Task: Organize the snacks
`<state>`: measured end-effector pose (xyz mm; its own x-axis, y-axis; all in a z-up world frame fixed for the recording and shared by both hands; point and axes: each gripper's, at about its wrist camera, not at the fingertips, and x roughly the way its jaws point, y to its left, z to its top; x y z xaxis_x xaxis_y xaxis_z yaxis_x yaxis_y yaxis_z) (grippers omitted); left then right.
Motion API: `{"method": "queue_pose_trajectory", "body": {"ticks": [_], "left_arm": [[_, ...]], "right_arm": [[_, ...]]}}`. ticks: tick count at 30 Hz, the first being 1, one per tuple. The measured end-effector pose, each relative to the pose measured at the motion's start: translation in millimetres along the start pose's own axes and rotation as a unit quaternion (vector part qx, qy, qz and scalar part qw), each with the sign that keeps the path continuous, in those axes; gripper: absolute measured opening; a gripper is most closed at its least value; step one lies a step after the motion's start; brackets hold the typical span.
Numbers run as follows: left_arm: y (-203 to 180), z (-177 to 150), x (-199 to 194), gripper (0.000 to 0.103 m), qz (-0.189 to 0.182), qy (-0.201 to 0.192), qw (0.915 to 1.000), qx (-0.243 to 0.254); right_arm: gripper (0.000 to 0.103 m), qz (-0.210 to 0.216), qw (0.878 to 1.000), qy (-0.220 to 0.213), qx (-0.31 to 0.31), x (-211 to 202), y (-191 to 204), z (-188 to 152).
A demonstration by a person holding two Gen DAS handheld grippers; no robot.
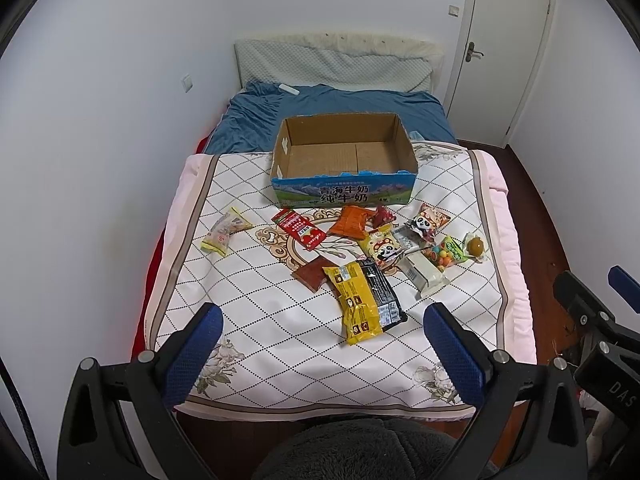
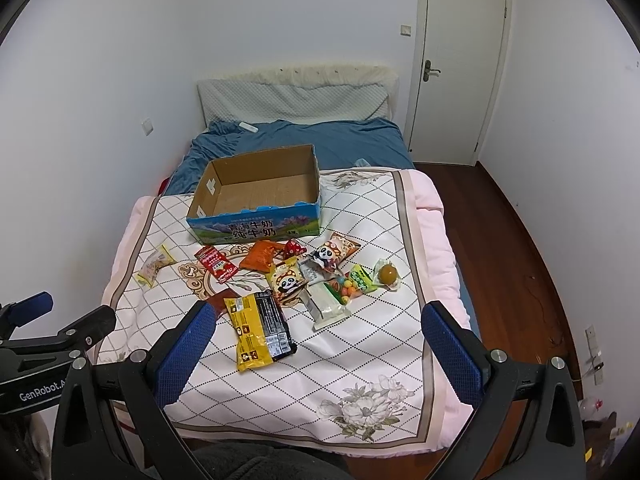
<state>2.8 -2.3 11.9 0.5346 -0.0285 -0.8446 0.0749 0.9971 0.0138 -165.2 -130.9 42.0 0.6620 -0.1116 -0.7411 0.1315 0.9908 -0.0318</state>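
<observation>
With both hand-held grippers, left [image 1: 323, 343] and right [image 2: 316, 340], spread and empty: lower over yellow packet [image 2: 256, 334] on quilt [image 2: 372, 344]; pinch flat edge; carry to box [image 2: 256, 190] behind.

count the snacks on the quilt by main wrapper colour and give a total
Yellow: 3, the small packet off to the left, the panda packet, the big yellow-and-black pack
Red or orange: 4, flat red packet, orange bag, small red pouch, brown-red square
Pink panda bag: 1
Silver wrapper: 1
White bar: 1
Green candy bag: 1
Clear-wrapped amber ball: 1
Total: 12
</observation>
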Motion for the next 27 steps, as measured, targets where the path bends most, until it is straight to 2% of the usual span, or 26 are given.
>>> {"method": "queue_pose_trajectory", "body": {"ticks": [27], "left_arm": [[5.6,-0.6,-1.0,0.103,-0.002,-0.005,1.0000,-0.001]], "right_arm": [[0.103,0.000,1.000,-0.004,0.001,0.9,0.2,-0.8]]}}
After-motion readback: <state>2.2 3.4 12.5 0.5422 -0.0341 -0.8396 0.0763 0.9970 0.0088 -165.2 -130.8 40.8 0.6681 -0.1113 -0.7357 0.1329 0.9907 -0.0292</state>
